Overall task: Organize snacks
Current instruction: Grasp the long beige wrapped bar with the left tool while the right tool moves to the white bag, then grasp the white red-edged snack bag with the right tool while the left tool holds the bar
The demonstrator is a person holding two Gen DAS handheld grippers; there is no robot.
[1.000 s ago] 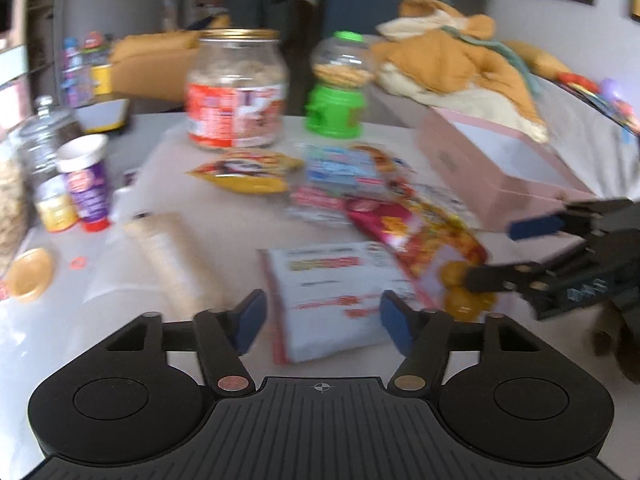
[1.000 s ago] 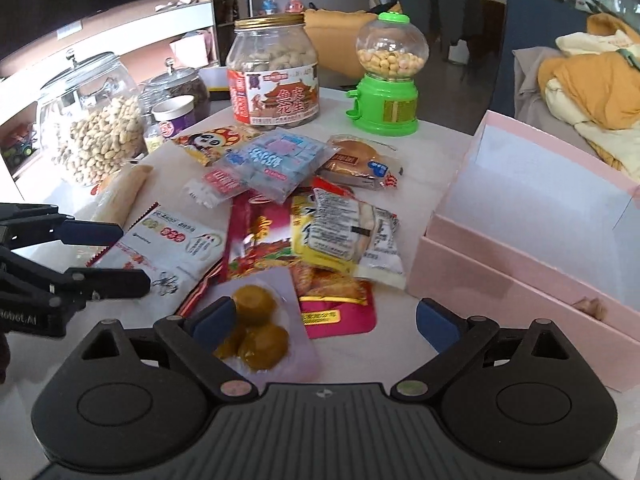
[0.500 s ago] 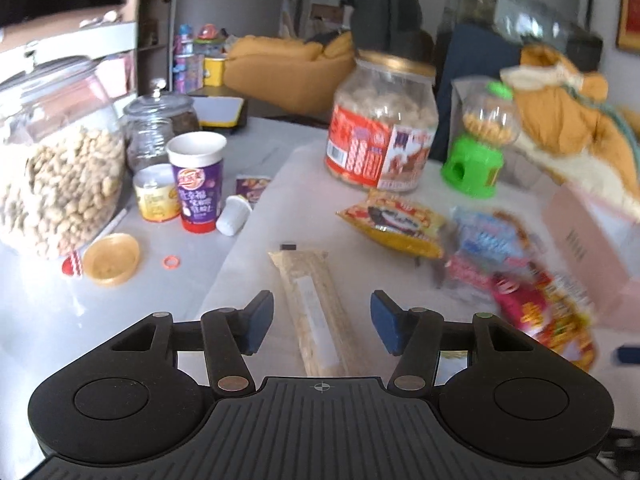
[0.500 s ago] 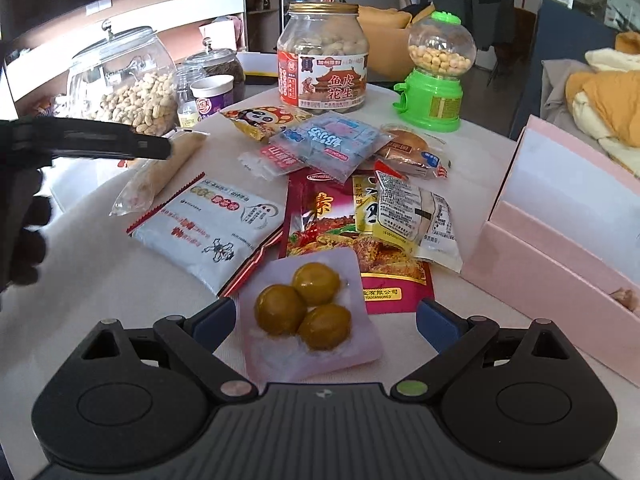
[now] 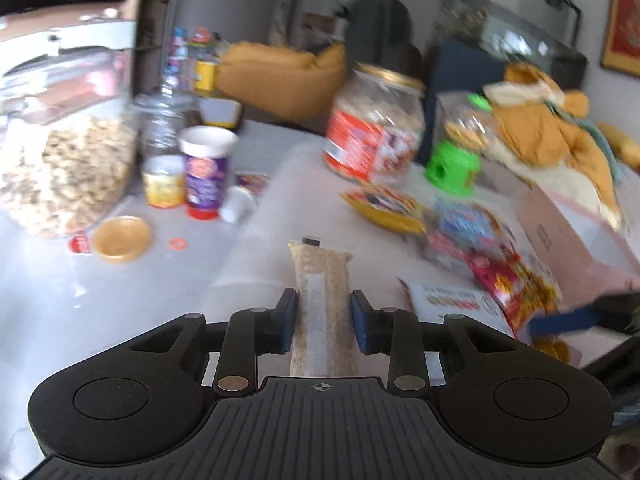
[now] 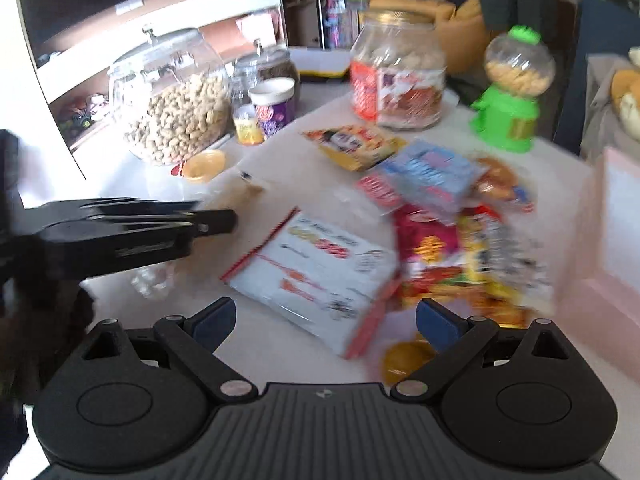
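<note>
Our left tool has swung from the white pouch and now clamps the long tan snack pack, lying on the surface toward twelve o'clock. Our right tool stays spread apart over the pouch, so the pink box at two o'clock seems next.

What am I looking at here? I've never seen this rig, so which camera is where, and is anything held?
No robot: a person carries two handheld grippers, each with a fisheye camera looking along its fingers. In the left view, the left gripper has its blue pads against a long tan packet. In the right view, the right gripper is open and holds nothing, above a white pouch. The table also carries a peanut jar, a red-label jar, a green candy dispenser and a pink box.
</note>
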